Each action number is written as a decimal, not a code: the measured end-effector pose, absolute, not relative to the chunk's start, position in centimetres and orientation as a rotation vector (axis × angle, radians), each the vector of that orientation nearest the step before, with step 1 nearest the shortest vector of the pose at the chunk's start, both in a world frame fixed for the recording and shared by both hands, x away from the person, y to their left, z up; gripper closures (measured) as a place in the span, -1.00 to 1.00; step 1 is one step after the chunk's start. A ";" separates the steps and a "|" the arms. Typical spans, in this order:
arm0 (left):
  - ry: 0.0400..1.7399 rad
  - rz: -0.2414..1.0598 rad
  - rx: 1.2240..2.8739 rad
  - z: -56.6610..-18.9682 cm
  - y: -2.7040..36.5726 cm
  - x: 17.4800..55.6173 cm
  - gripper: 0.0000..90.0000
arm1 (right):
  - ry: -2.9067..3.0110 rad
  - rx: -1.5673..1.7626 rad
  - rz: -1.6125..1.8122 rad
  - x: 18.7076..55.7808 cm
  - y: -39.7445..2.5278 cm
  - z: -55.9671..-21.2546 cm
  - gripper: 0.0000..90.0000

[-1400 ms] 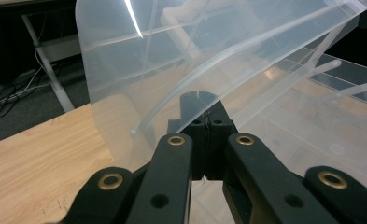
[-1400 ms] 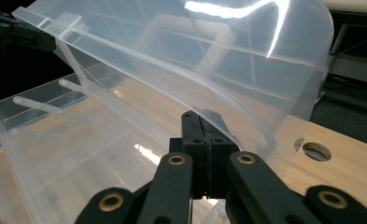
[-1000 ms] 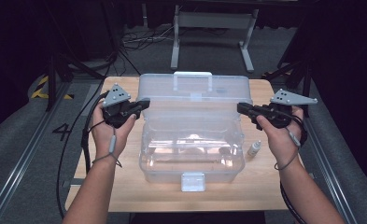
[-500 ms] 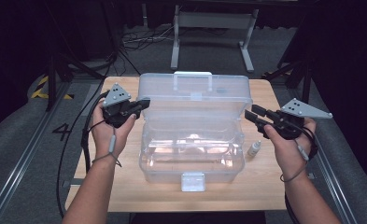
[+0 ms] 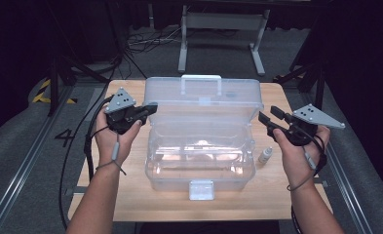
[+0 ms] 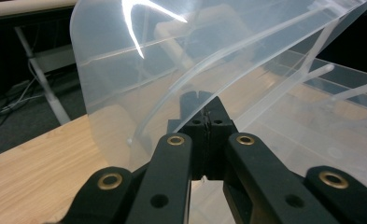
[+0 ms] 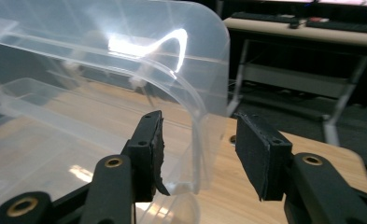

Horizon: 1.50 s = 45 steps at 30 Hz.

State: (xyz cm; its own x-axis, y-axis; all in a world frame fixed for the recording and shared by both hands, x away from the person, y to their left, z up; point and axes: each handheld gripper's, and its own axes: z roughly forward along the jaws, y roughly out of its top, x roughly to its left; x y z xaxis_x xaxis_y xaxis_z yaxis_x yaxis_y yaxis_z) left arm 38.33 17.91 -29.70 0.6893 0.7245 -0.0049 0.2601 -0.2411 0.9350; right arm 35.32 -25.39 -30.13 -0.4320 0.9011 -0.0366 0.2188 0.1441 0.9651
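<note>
A clear plastic box point(image 5: 199, 161) stands on the wooden table point(image 5: 130, 195) with its lid point(image 5: 206, 102) raised upright. My left gripper point(image 5: 147, 109) is shut on the lid's left edge. In the left gripper view the jaws point(image 6: 204, 119) pinch the clear lid point(image 6: 172, 60). At the lid's right edge my right gripper point(image 5: 269, 117) is open. In the right gripper view the lid's rim point(image 7: 190, 116) passes between the spread pads of my right gripper point(image 7: 200, 140) without being clamped.
A small white bottle point(image 5: 265, 155) stands on the table just right of the box. The box's white latch point(image 5: 201, 189) faces the near edge and its handle point(image 5: 201, 80) sits on top of the lid. Cables and a metal stand point(image 5: 218, 29) lie beyond the table.
My right gripper has opened and drawn slightly right and down from the lid's right edge. The left gripper holds its place on the lid.
</note>
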 end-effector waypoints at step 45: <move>0.756 0.542 1.784 -29.8 17.9 38.8 1.00 | 1.628 1.118 1.254 38.3 -22.4 -30.7 0.49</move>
